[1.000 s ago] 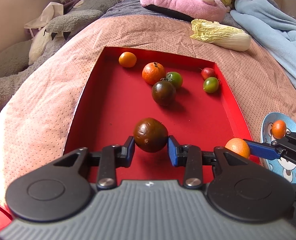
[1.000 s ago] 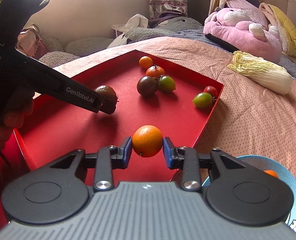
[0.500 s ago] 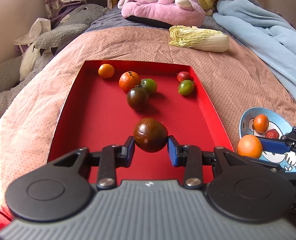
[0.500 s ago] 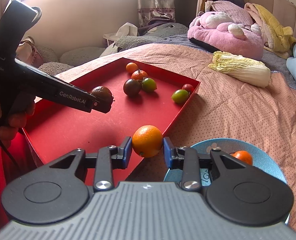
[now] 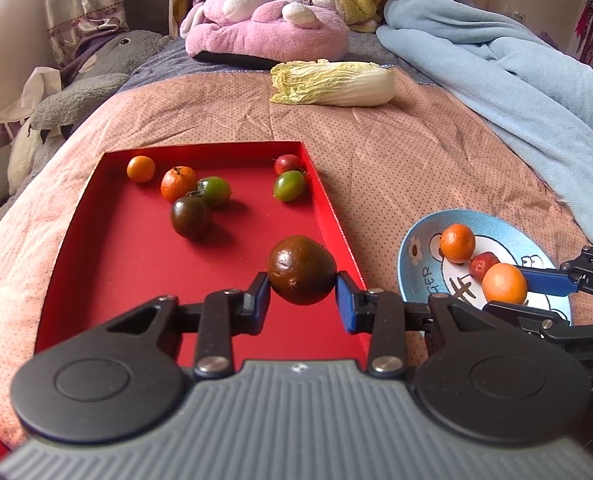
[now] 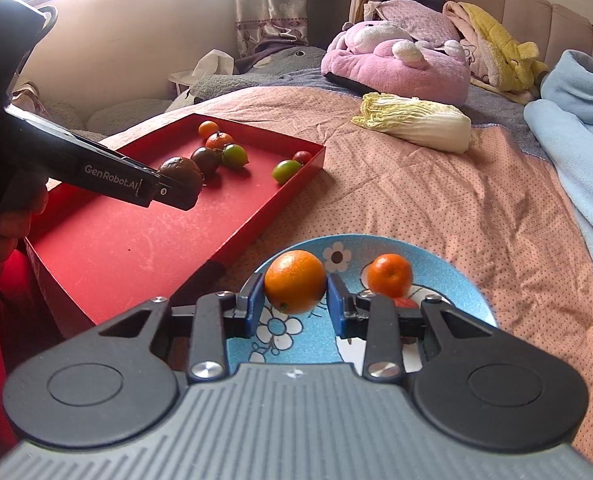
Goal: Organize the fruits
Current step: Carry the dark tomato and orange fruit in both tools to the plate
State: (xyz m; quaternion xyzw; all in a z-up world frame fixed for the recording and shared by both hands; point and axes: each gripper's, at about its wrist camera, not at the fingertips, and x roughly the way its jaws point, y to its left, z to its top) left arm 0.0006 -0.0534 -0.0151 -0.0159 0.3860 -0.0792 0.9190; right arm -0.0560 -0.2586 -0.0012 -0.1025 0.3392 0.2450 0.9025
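My left gripper (image 5: 302, 290) is shut on a dark brown tomato (image 5: 301, 269), held above the right side of the red tray (image 5: 116, 264). My right gripper (image 6: 295, 302) is shut on an orange (image 6: 294, 282), held over the blue plate (image 6: 452, 280). On the plate lie a small orange (image 6: 389, 275) and a red fruit (image 6: 406, 303) partly hidden by a finger. In the left wrist view the orange (image 5: 504, 283) and the plate (image 5: 416, 256) show at right. Several fruits rest at the tray's far end, among them a dark tomato (image 5: 190, 217) and a green one (image 5: 289, 185).
The tray and plate lie on a pink dotted bedspread (image 5: 416, 152). A napa cabbage (image 5: 332, 83) lies beyond the tray. A pink plush toy (image 5: 268, 28), a grey plush (image 5: 96, 76) and a light blue blanket (image 5: 496, 64) lie at the back. A hand (image 6: 8, 224) holds the left gripper's handle.
Both grippers have moved right with their fruit. The orange has gone from over the tray's edge to over the blue plate; the dark tomato has shifted toward the tray's right wall.
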